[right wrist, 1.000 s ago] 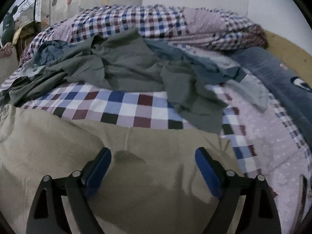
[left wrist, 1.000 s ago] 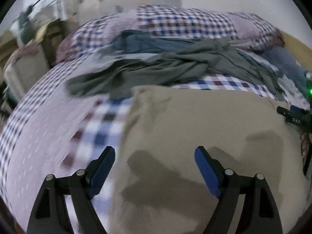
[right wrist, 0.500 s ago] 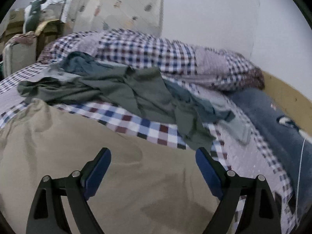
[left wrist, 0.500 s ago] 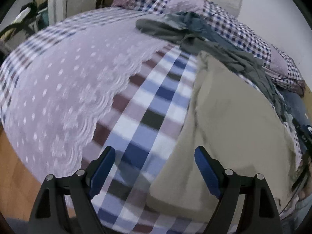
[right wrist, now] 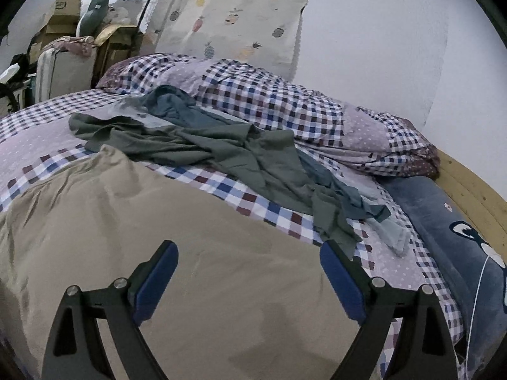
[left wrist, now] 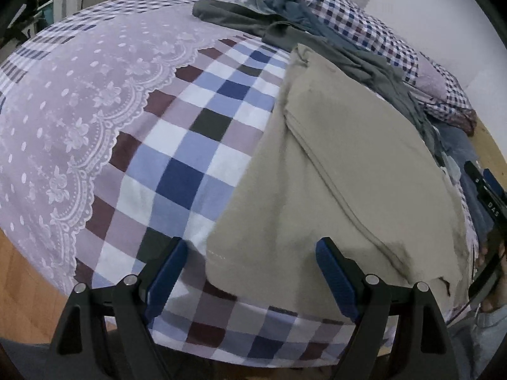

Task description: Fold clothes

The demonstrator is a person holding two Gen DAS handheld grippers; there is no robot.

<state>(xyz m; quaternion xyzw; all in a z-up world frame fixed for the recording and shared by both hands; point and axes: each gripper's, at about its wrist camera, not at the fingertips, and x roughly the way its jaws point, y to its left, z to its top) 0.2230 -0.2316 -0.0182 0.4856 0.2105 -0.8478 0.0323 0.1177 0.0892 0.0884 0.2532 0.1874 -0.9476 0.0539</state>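
Left wrist view | khaki garment (left wrist: 332, 171) spread flat on bed (left wrist: 177, 145) | left tongs (left wrist: 250, 272) and right tongs (right wrist: 248, 272) both apart, empty | soft, limp (will sag): pinch near corner hem.

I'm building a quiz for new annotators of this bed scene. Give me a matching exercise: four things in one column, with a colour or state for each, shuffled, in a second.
Things:
1. garment nearest the tools
2. crumpled clothes pile
3. long pillow
4. left tool

Colour or state:
A. dark green and teal, unfolded
B. open, holding nothing
C. beige, laid flat
D. dark blue, along the wooden bed edge

Pairs: 1-C, 2-A, 3-D, 4-B
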